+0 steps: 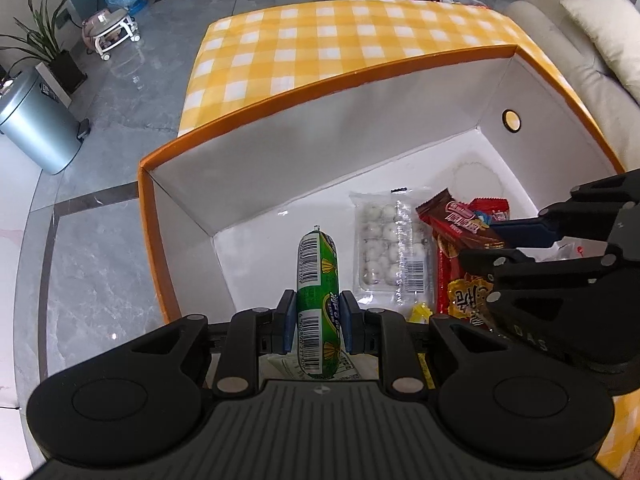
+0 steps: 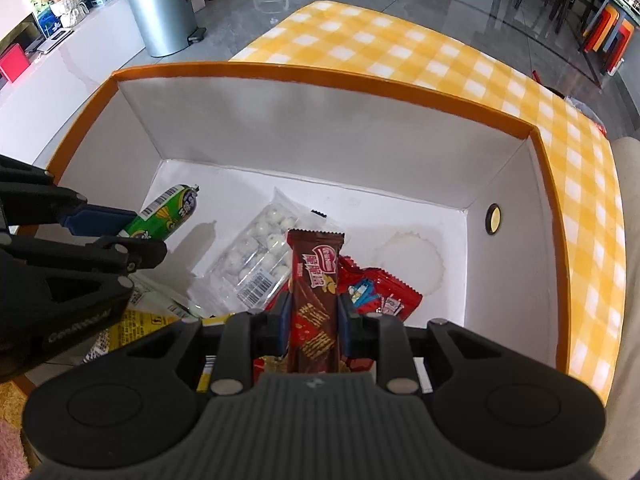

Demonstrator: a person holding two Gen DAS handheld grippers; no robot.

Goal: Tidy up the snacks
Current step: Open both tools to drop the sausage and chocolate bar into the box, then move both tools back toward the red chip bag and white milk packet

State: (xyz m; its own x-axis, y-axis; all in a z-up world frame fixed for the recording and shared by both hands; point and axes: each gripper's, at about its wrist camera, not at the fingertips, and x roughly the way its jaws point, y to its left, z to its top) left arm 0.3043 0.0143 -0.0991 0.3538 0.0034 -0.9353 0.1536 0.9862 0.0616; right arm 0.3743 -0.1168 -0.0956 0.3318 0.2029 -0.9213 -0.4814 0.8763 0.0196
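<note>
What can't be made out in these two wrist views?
- Left wrist: the green sausage's near end, hidden behind the left gripper.
- Right wrist: the brown wafer bar's near end, behind the right gripper.
- Both: the box's near wall, hidden below the grippers.

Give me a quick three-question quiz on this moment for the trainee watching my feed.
1. True or false: the left gripper is shut on the green sausage.
2. What does the right gripper hold? A) the clear tray of white balls B) the brown wafer bar C) the red packet
3. Fill in: both held snacks hang above the inside of the orange-rimmed ____.

Key: 1 true; 2 B; 3 box.
</note>
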